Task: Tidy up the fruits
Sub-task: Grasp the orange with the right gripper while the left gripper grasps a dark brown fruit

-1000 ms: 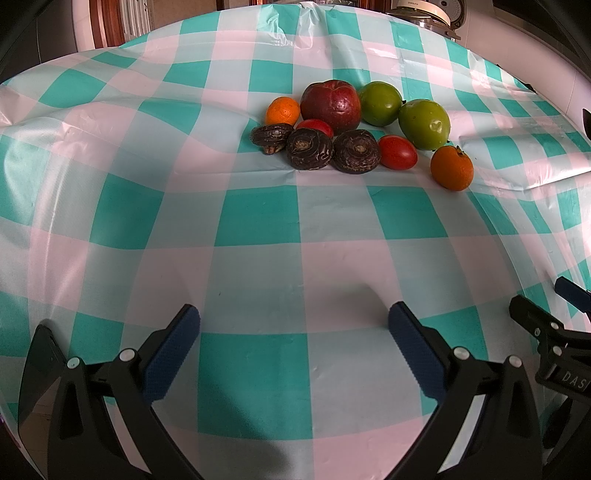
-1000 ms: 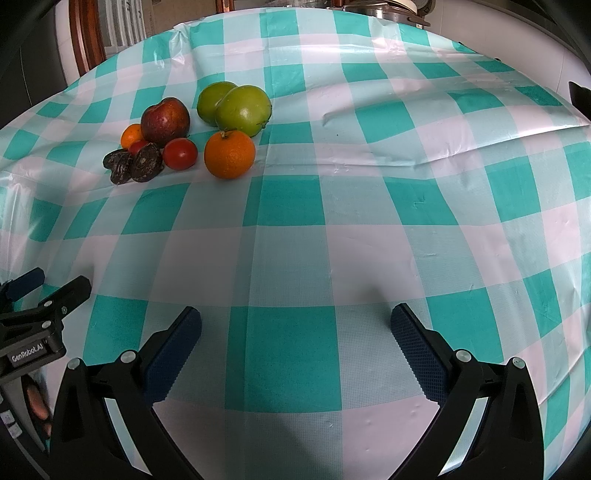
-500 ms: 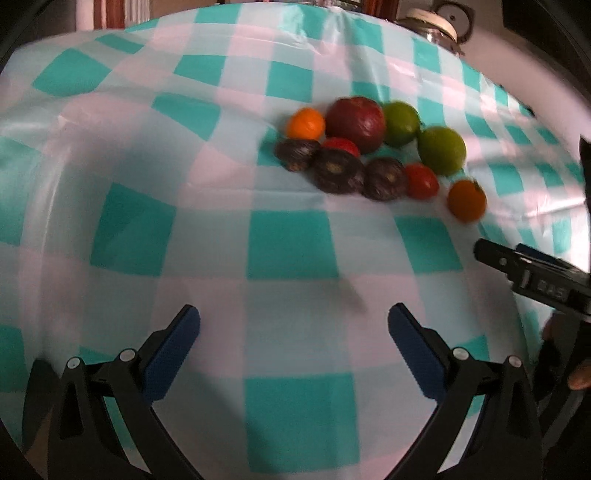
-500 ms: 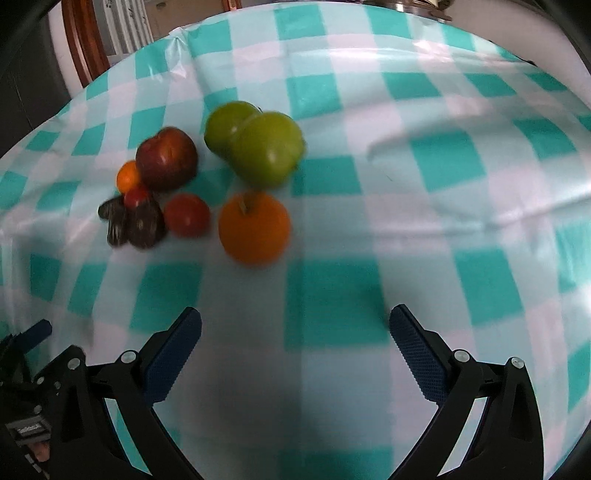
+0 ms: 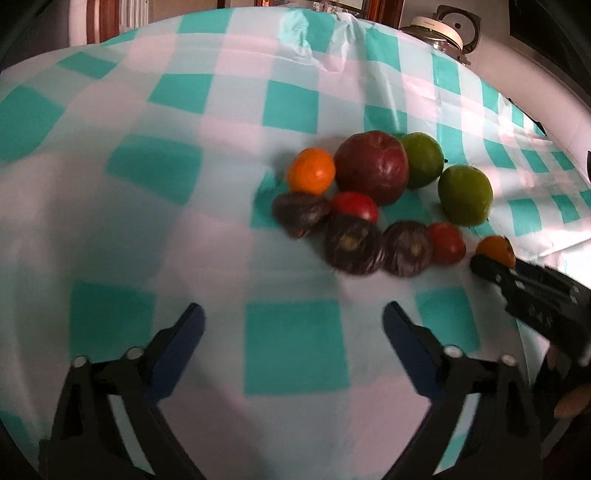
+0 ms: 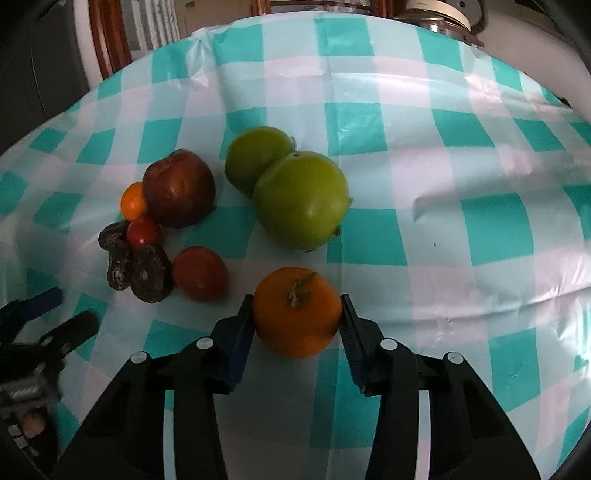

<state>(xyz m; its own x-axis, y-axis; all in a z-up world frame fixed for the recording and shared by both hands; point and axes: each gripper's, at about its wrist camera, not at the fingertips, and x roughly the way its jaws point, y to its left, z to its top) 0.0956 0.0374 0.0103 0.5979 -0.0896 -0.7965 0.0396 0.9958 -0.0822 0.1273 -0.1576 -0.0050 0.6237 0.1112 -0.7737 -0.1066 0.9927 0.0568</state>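
Note:
A cluster of fruit lies on the teal-and-white checked tablecloth. It holds a red apple, two green fruits, a small orange, two tomatoes and three dark wrinkled fruits. My right gripper is closing, and its pads press both sides of the large orange at the cluster's near right. My left gripper is short of the dark fruits. Its jaws are closing slightly, with nothing between them.
A metal pot with a lid stands past the table's far right edge. Dark wooden furniture is behind the table. The cloth has a raised crease to the right of the green fruits. A hand shows at the left wrist view's right edge.
My right gripper moved forward to the large orange and its jaws closed from wide apart onto it. My left gripper came nearer to the fruit cluster.

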